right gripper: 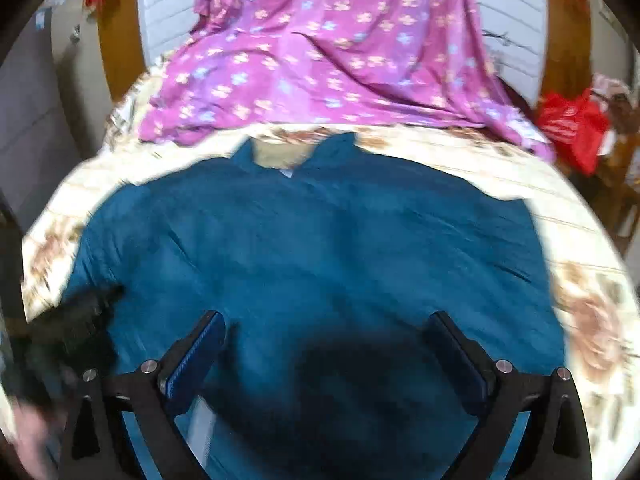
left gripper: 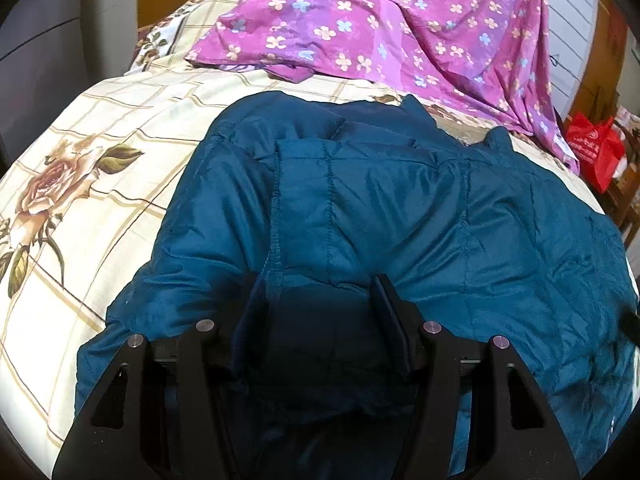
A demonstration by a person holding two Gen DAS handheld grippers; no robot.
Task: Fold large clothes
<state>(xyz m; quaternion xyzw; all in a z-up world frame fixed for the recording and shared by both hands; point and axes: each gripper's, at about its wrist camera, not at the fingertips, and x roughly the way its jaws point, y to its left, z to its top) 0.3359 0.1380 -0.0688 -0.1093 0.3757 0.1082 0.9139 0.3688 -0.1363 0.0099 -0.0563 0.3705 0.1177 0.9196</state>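
Two grippers: both hung low over the jacket (right gripper: 320, 248) on the bed (left gripper: 100, 208).
Jacket: teal, quilted, spread across the floral bedspread; collar (right gripper: 280, 152) pointed away from the cameras toward the purple sheet (right gripper: 328, 52), so its long axis ran from near edge to far edge.
Left gripper (left gripper: 316, 304): jaws closed partway on a raised fold of the jacket's near edge, cloth bunched between the fingers (left gripper: 386, 300).
Right gripper (right gripper: 326, 340): jaws wide apart, nothing between them, above the jacket's lower middle; view blurred.
Sheet: draped beyond the collar, apart from the jacket.
Bag (left gripper: 596, 148): red, off the bed's far right.
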